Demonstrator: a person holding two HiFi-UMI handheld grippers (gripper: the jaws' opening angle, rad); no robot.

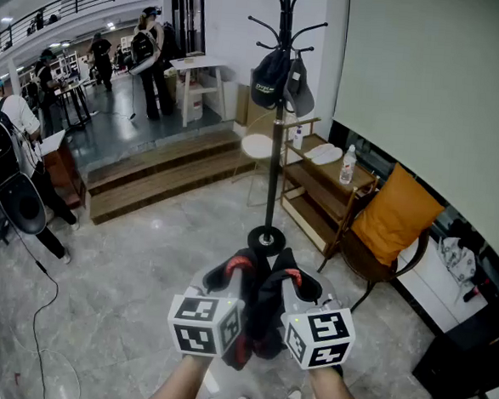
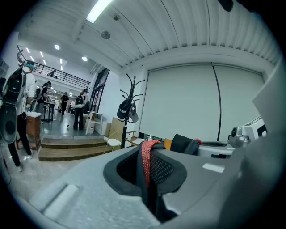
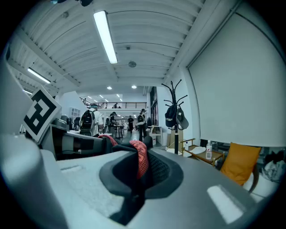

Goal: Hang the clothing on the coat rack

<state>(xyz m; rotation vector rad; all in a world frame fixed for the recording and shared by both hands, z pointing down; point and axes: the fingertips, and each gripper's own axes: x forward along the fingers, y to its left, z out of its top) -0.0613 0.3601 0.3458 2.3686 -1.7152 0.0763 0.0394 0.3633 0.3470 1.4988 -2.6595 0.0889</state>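
A black coat rack (image 1: 276,136) stands ahead on a round base (image 1: 266,237), with dark caps (image 1: 279,79) hung on its hooks. Low in the head view both grippers sit side by side. My left gripper (image 1: 238,270) and my right gripper (image 1: 293,278) are each shut on a dark garment with red mesh trim (image 1: 262,319) bunched between them. In the left gripper view the red trim (image 2: 145,161) is pinched in the left gripper (image 2: 149,170), with the rack (image 2: 127,116) far off. The right gripper (image 3: 140,172) pinches the same cloth (image 3: 139,159), and the rack (image 3: 175,118) shows to its right.
A wooden shelf unit (image 1: 322,199) with a bottle (image 1: 348,165) stands right of the rack. Beside it is a chair with an orange cushion (image 1: 396,215). Wooden steps (image 1: 166,176) lie at the back left. A person with a backpack (image 1: 10,156) stands at the left, and a cable (image 1: 42,308) trails on the floor.
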